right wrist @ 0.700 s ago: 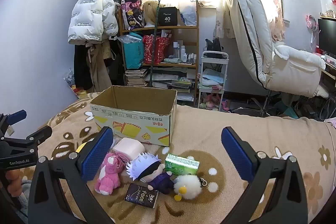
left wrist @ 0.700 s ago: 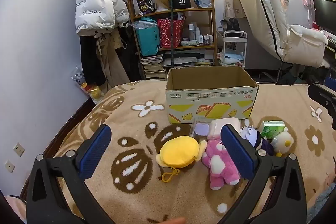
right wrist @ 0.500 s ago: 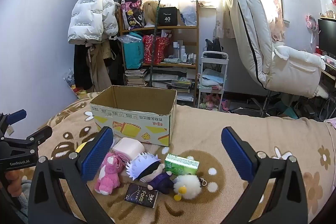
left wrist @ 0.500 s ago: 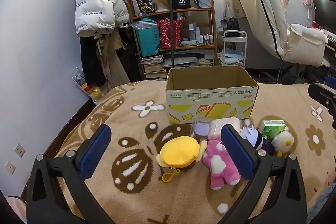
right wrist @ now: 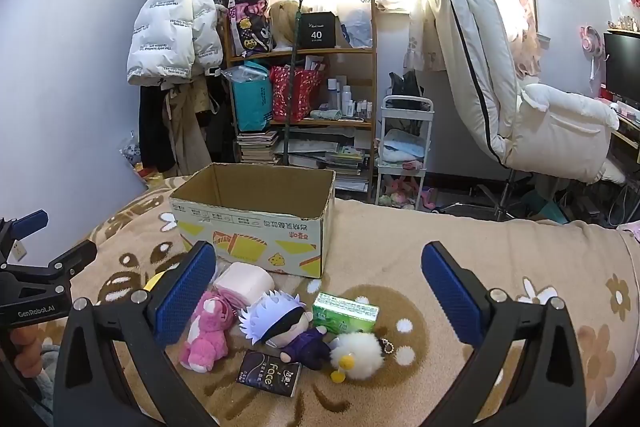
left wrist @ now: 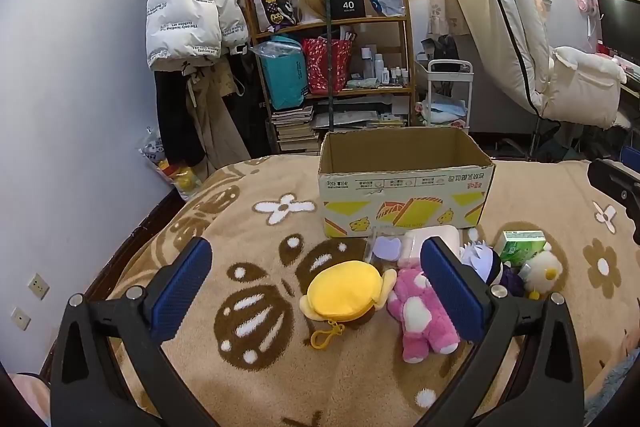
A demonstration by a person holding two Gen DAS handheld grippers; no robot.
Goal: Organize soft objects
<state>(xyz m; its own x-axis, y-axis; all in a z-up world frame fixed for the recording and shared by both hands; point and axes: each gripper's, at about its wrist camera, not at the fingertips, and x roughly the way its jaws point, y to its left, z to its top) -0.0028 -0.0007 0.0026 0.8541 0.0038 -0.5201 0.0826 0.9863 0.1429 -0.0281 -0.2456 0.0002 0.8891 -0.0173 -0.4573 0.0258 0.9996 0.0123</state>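
Nothing looks sorted yet: the open brown cardboard box (left wrist: pixel 404 183) appears empty, while the yellow round plush pouch (left wrist: pixel 346 287), the pink fuzzy plush bear (left wrist: pixel 420 319) and other toys lie on the bed's brown flowered blanket (left wrist: pixel 280 367). The left gripper (left wrist: pixel 316 293) and right gripper (right wrist: pixel 320 297) both stand wide open, holding nothing.

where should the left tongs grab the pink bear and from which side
Grip the pink bear across its torso, coming from above and in front. It lies flat on the blanket, legs toward the camera, so the waist is its narrowest part. The yellow pouch lies close on its left; keep that pad clear.
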